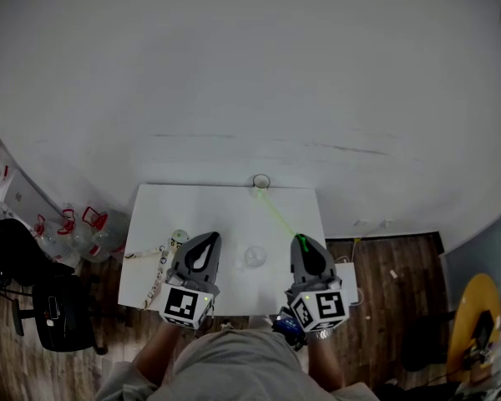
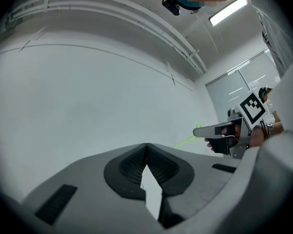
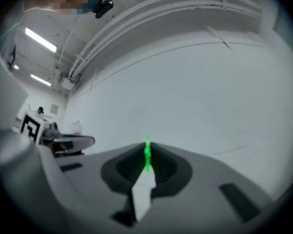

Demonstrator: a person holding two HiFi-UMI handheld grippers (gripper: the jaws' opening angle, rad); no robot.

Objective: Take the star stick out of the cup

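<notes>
A thin green star stick (image 1: 277,215) slants from the clear cup (image 1: 260,181) at the white table's (image 1: 225,211) far edge back to my right gripper (image 1: 301,242). That gripper is shut on the stick's near end, which shows as a green tip (image 3: 147,152) between the pads. I cannot tell whether the far end is still inside the cup. In the left gripper view the right gripper (image 2: 199,130) is raised, with the stick (image 2: 184,142) running down from it. My left gripper (image 1: 204,249) hovers over the table's near left, its jaws (image 2: 146,146) shut on nothing.
A small clear round thing (image 1: 255,256) lies on the table between the grippers. A white strip and small bits (image 1: 161,264) lie at its left edge. Plastic bottles (image 1: 83,232) and a black chair (image 1: 58,312) stand on the floor at left, a yellow object (image 1: 472,316) at right.
</notes>
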